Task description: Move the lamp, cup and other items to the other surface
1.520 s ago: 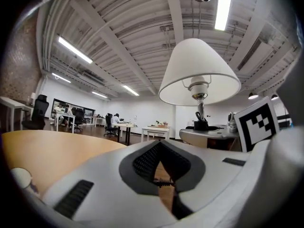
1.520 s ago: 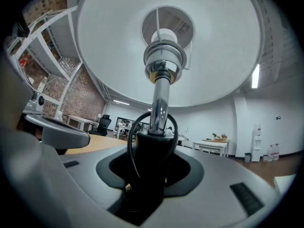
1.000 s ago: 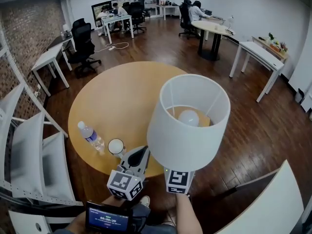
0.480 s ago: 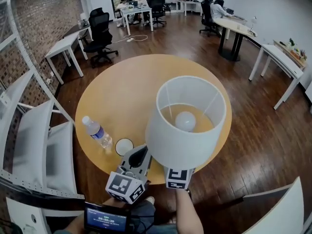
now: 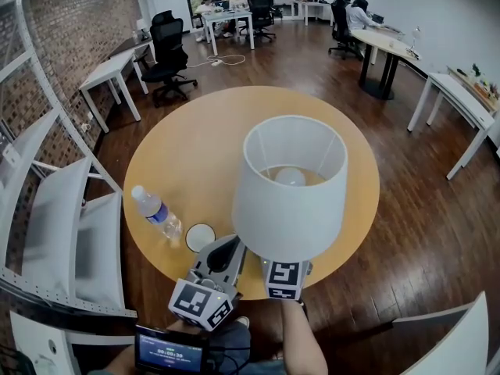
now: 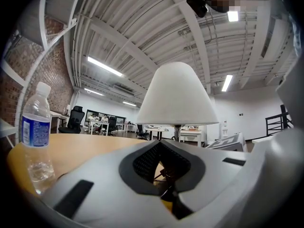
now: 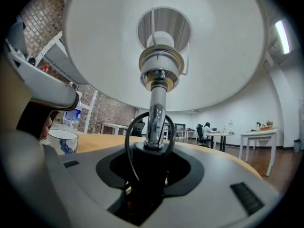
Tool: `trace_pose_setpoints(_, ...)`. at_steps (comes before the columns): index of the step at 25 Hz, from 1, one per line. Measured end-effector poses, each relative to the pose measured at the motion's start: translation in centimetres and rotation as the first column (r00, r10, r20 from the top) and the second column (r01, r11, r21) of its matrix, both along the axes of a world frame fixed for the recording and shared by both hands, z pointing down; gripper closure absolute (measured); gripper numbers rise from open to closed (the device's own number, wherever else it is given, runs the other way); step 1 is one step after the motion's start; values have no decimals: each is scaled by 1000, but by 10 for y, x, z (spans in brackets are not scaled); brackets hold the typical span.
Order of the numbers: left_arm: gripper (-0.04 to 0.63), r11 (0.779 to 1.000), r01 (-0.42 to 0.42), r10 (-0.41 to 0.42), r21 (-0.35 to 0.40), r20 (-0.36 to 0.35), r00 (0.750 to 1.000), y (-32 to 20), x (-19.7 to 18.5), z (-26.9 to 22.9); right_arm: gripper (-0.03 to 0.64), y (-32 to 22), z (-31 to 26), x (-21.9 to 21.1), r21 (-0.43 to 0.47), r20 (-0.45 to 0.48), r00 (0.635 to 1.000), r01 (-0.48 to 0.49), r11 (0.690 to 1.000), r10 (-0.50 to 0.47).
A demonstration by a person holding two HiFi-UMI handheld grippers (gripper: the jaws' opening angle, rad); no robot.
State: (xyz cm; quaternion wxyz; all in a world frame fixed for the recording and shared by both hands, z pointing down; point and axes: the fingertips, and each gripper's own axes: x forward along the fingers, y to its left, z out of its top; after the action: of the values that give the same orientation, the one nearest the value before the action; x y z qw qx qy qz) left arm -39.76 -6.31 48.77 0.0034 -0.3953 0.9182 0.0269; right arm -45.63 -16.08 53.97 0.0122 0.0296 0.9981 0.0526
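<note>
One lamp point(image 5: 289, 201) is showing, with one bulb point(image 5: 291, 176) inside its single white shade. One clear water bottle point(image 5: 156, 213) and one cup point(image 5: 200, 237) are sitting on the one round wooden counter point(image 5: 195, 139). Two grippers are showing, the left gripper point(image 6: 161, 167) and the right gripper point(image 7: 149, 170), each carrying one marker cube. One small screen point(image 5: 172, 355) is glowing at the bottom edge. One white shelf rack point(image 5: 62, 209) is standing at the left. Farther off, a second round counter point(image 5: 388, 41) is standing, along with at least three white desks point(image 5: 109, 70). Three people point(image 5: 361, 8) are sitting at the back. The black office chairs point(image 5: 168, 49) are blurring together too much to count.
</note>
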Motion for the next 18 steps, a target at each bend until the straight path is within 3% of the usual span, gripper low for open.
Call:
trace_pose_setpoints(7, 589, 1000, 9, -9, 0, -14, 1000, -1, 2, 7, 439, -1, -1, 1, 5, 24, 999, 23, 1000, -23)
trace_pose_setpoints(11, 589, 1000, 6, -6, -2, -14, 1000, 2, 4, 5, 345, -1, 12, 3, -33, -33, 999, 36, 999, -37)
trace_pose_setpoints(18, 589, 999, 16, -17, -30, -43, 999, 7, 7, 3, 344, -1, -1, 21, -36, -46, 998, 29, 999, -31)
